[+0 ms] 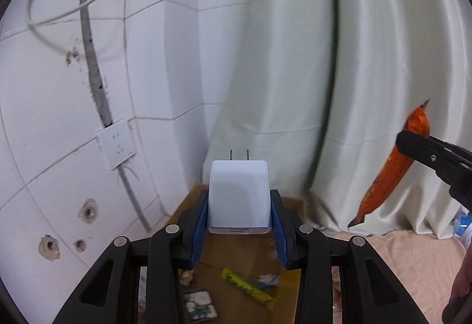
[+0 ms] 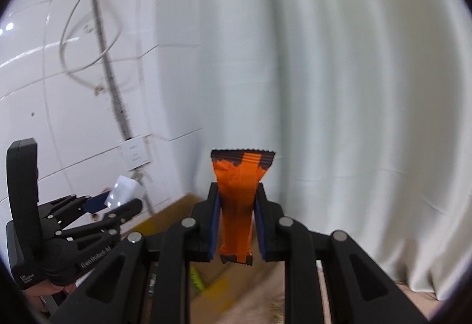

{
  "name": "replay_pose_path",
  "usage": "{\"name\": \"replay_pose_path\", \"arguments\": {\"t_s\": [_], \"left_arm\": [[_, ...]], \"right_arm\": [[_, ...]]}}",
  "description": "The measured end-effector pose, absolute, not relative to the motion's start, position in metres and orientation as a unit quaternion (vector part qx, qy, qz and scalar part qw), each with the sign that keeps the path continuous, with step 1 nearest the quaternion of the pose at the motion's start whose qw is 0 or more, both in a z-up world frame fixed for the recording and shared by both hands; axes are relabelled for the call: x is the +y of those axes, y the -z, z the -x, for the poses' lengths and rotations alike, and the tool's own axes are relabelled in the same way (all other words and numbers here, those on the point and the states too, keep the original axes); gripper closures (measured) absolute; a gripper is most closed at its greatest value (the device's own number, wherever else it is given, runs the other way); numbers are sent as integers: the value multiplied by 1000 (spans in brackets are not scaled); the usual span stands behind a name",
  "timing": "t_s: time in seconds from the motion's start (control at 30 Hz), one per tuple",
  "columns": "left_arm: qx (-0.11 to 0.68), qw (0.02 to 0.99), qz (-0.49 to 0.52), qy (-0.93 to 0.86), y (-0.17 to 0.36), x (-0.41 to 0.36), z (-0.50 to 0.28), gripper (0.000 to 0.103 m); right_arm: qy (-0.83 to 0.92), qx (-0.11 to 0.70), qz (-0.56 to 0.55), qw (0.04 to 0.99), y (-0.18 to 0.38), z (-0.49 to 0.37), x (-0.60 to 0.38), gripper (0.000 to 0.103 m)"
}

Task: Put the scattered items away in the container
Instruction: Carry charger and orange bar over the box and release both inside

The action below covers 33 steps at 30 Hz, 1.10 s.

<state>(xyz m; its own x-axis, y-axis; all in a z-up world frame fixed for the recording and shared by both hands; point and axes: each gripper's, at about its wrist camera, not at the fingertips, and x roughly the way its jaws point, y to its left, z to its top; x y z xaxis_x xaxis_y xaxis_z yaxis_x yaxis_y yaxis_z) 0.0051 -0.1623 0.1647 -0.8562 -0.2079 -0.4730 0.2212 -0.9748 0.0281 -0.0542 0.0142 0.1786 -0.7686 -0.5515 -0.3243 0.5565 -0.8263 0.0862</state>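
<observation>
My left gripper (image 1: 238, 201) is shut on a white plug charger (image 1: 238, 194), prongs pointing away, held above an open cardboard box (image 1: 224, 253). Inside the box lie a yellow wrapper (image 1: 247, 288), a green-and-white packet (image 1: 200, 304) and small sweets (image 1: 268, 279). My right gripper (image 2: 237, 200) is shut on an orange snack packet (image 2: 237, 206), held upright in the air. From the left wrist view that orange packet (image 1: 389, 164) hangs at the right, clamped by the right gripper (image 1: 413, 147). In the right wrist view the left gripper (image 2: 118, 200) with the charger (image 2: 124, 191) sits low left over the box (image 2: 183, 206).
A white tiled wall (image 1: 59, 117) with a socket plate (image 1: 116, 145) and a loose cable (image 1: 73, 8) stands to the left. A pale curtain (image 1: 309, 58) hangs behind the box. Pink cloth (image 1: 413, 253) covers the surface at right, with blue-white packets (image 1: 463, 223) at the far edge.
</observation>
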Motion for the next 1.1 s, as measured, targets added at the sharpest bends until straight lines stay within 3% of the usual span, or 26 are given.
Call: {"name": "replay_pose_path", "arguments": {"t_s": [0.43, 0.8, 1.1], "left_arm": [[34, 136, -333, 932, -82, -229, 5, 64], [47, 121, -393, 910, -26, -237, 17, 64], [61, 110, -408, 904, -13, -244, 20, 63]], "right_arm": [[906, 40, -244, 343, -113, 45, -107, 78], [892, 50, -312, 325, -65, 65, -120, 78], [881, 47, -338, 329, -52, 71, -126, 77]]}}
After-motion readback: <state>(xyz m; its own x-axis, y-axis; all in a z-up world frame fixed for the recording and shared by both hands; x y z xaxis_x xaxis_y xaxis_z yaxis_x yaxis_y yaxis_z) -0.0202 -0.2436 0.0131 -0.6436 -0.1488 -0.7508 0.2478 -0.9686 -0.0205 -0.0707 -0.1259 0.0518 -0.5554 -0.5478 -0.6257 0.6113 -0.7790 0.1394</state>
